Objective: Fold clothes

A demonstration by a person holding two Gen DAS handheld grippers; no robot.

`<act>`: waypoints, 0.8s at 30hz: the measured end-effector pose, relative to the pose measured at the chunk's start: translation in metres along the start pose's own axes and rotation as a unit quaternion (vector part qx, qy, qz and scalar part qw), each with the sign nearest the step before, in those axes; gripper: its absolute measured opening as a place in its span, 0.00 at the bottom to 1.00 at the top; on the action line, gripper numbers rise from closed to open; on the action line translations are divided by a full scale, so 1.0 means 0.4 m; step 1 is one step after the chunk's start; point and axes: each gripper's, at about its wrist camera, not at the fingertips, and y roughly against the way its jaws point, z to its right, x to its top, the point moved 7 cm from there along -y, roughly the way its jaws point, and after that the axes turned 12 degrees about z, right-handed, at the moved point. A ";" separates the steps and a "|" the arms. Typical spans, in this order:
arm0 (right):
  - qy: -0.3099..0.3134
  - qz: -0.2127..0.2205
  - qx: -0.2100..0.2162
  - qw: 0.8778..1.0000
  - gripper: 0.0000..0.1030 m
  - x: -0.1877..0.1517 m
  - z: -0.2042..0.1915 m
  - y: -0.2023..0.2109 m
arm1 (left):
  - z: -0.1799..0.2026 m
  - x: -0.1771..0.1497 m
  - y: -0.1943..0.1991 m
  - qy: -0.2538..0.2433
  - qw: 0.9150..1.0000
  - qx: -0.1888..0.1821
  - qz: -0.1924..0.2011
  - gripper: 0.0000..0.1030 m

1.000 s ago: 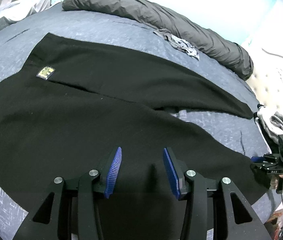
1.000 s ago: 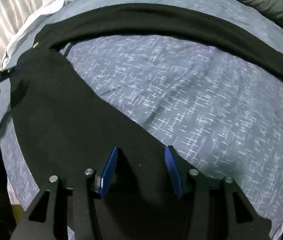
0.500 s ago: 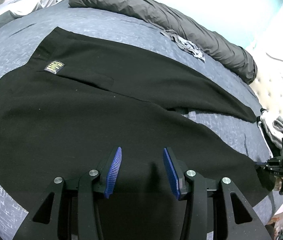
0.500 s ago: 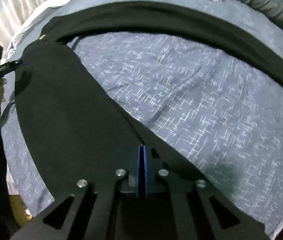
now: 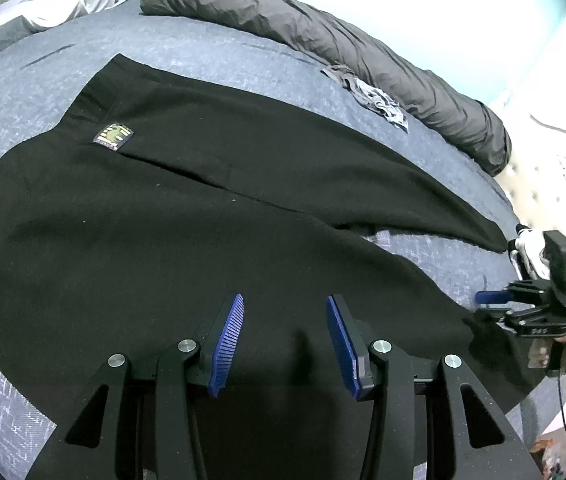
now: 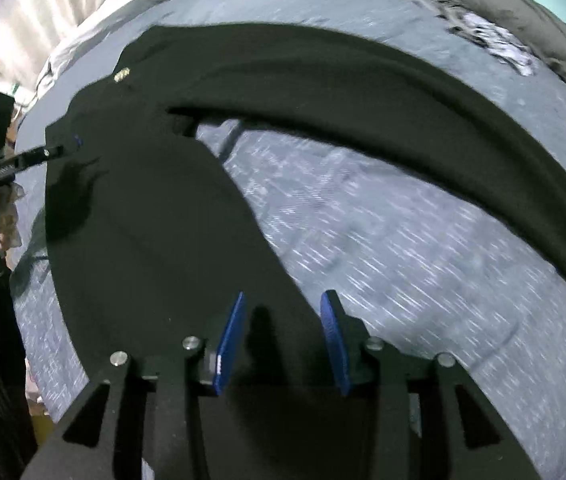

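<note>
The black trousers [image 5: 203,240] lie spread flat on the blue-grey bedcover [image 5: 243,68], legs splayed apart. This looks like the laying-out step, before the first fold. The left gripper [image 5: 283,336] hovers spread and empty over the seat; the right gripper [image 6: 281,340], jaws opening, pinches nothing above the near leg. Next, each needs a fresh hold on an edge.

Bed [image 5: 223,64] under blue-grey speckled sheet, dark grey duvet [image 5: 323,44] rolled along pale turquoise wall [image 5: 423,8], tufted cream headboard [image 5: 555,184] at right.
</note>
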 end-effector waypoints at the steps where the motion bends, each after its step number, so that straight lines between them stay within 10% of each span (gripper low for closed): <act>1: 0.002 -0.005 0.002 1.000 0.39 -0.003 -0.004 -0.009 | -0.002 -0.001 -0.001 0.001 1.000 0.000 -0.001 0.46; 8: 0.019 -0.041 0.008 0.999 0.36 -0.038 -0.015 -0.083 | -0.012 -0.004 -0.006 0.004 1.000 0.001 -0.003 0.46; 13: 0.027 -0.035 0.005 0.999 0.07 -0.049 -0.008 -0.088 | -0.009 -0.003 -0.009 0.005 1.000 -0.002 -0.003 0.46; 24: 0.044 -0.017 -0.026 0.999 0.03 -0.036 0.016 -0.080 | -0.011 0.000 -0.002 0.006 1.000 -0.003 -0.003 0.46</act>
